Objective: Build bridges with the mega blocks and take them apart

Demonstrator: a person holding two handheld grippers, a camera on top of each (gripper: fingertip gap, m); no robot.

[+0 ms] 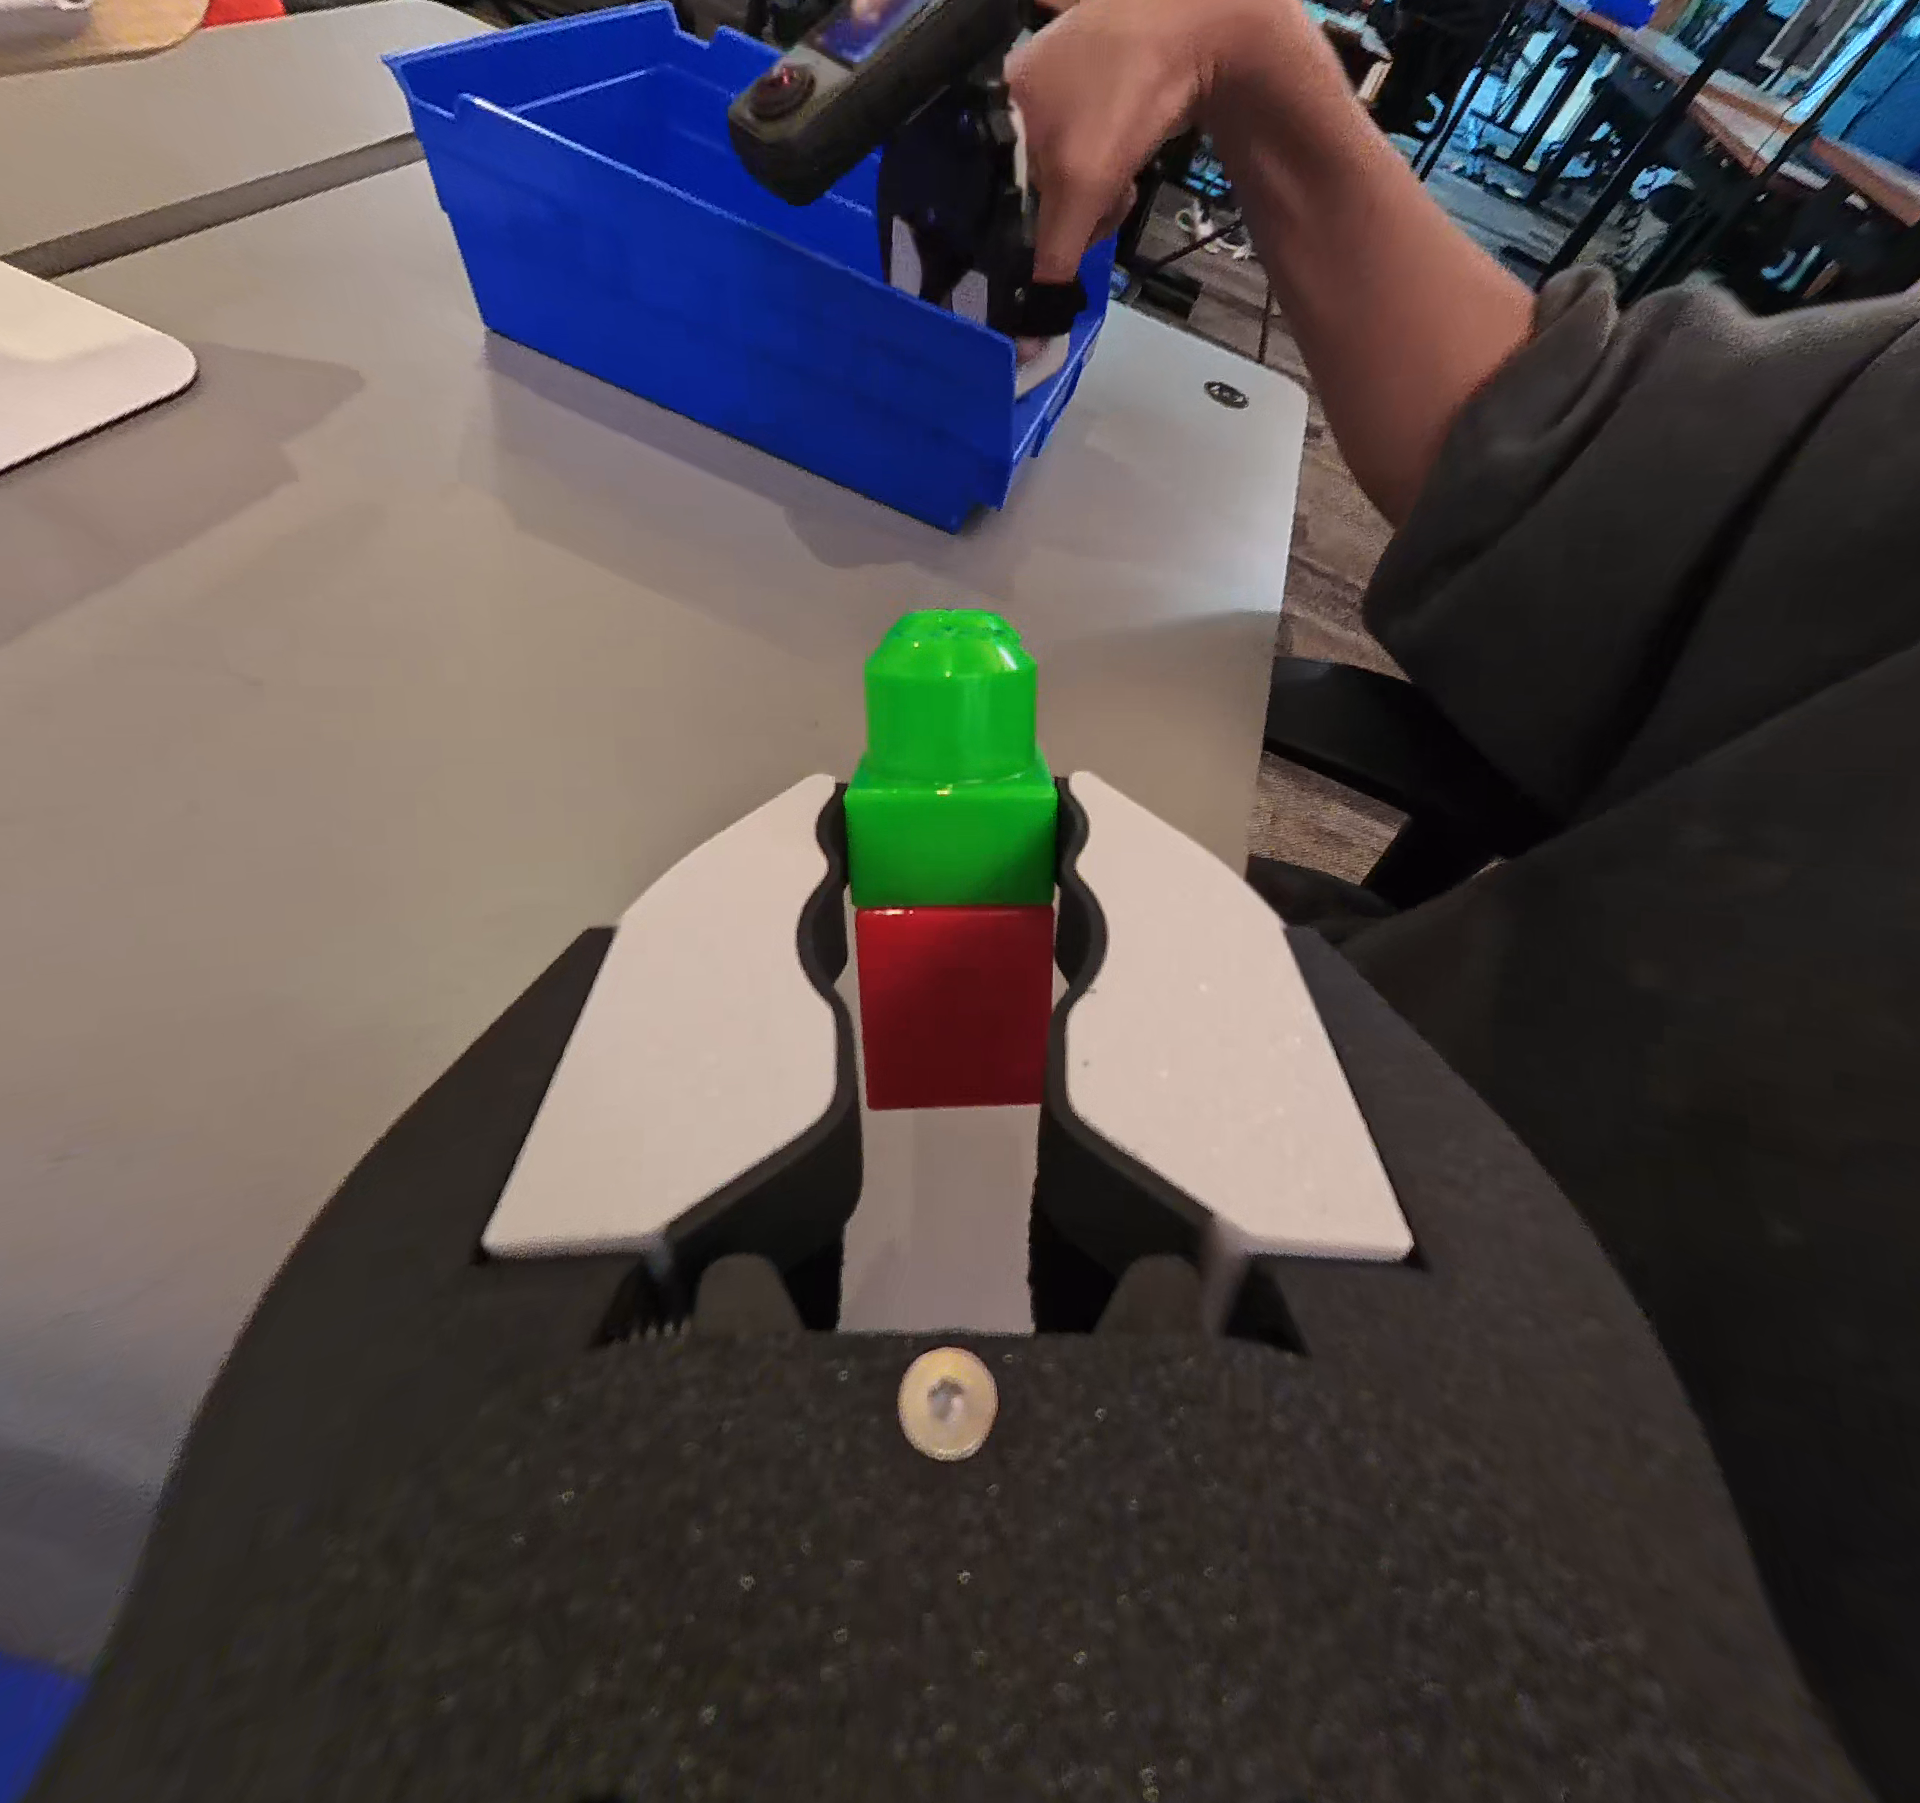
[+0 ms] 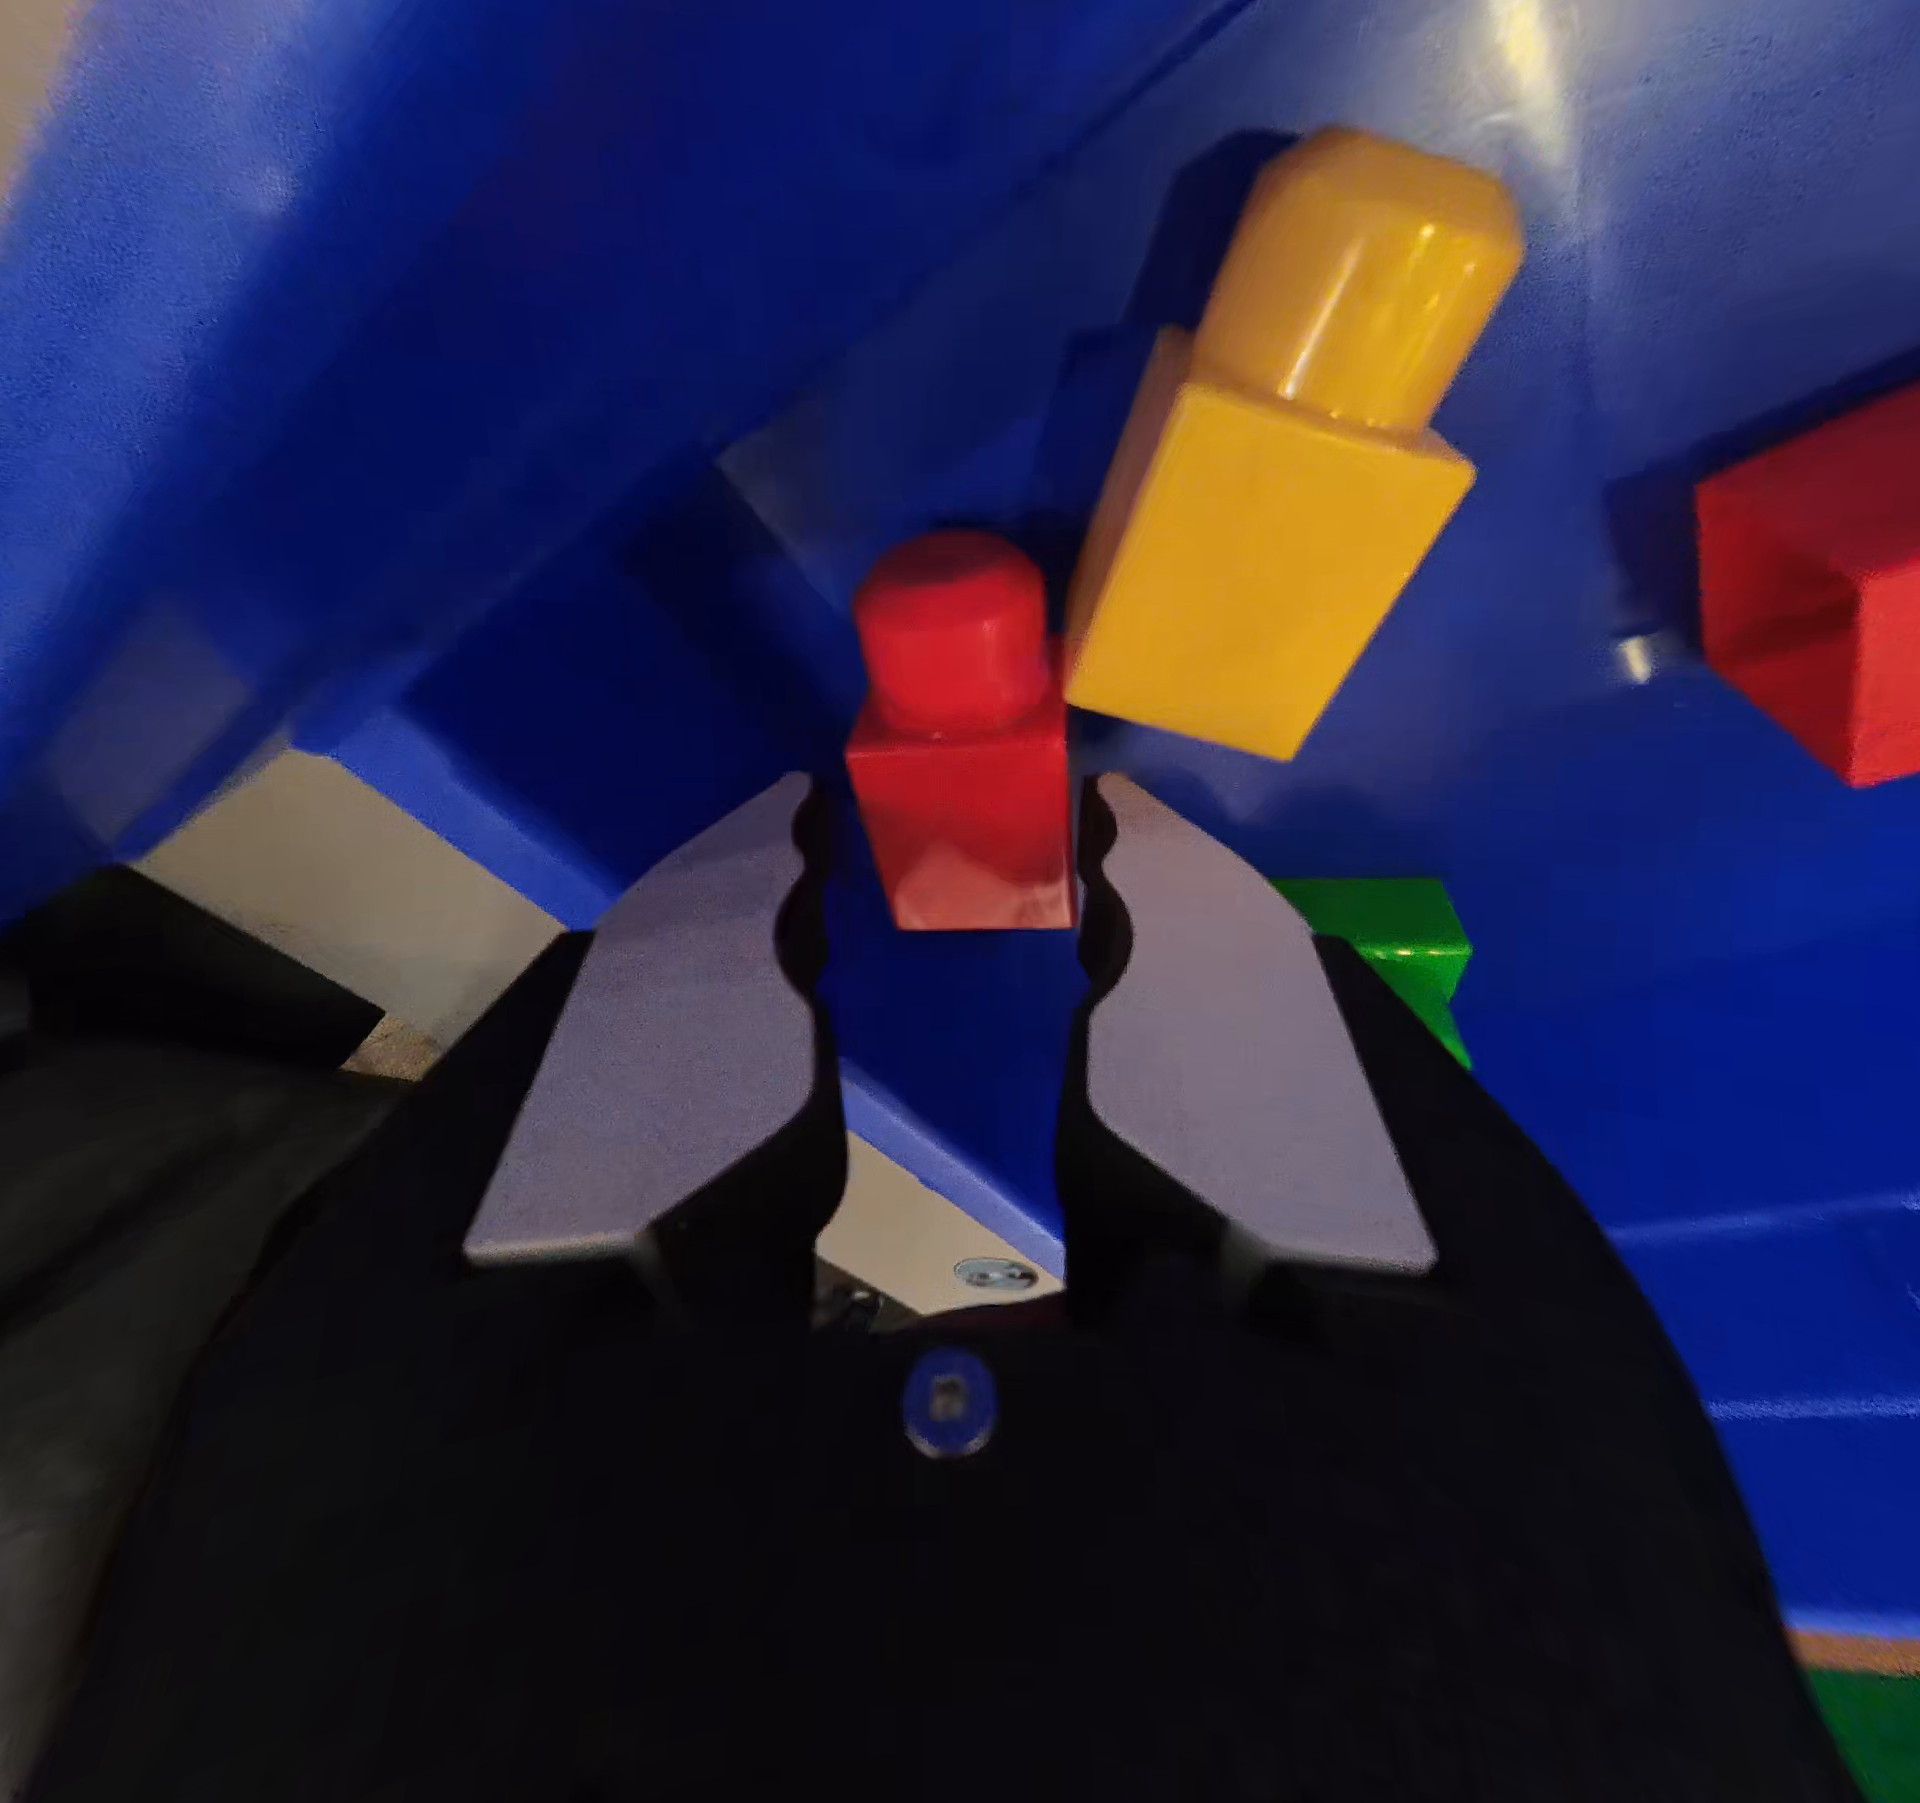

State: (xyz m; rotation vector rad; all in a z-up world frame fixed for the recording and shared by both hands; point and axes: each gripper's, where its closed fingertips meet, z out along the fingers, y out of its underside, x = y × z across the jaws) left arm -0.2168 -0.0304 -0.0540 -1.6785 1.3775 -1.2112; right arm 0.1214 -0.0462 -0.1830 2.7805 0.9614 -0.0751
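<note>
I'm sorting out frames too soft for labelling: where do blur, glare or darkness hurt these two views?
Left wrist view: the stacked green block and red block are sharp; the hand over the blue bin is motion-smeared. Right wrist view: dim and soft throughout, glare on the bin wall, yellow block blurred.

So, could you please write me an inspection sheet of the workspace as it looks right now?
Surface: grey table, mostly bare.
Job's things: green block stacked on red block; blue bin holding a small red block, yellow block, another red block and a green block.
Clutter: white flat object at the table's left edge.
Grippers: left hand-held gripper shut on the green and red stack; right hand-held gripper inside the bin, fingers either side of the small red block, contact unclear.
Cables: nothing seen on the table.
Surroundings: desks and stands behind, blurred.
</note>
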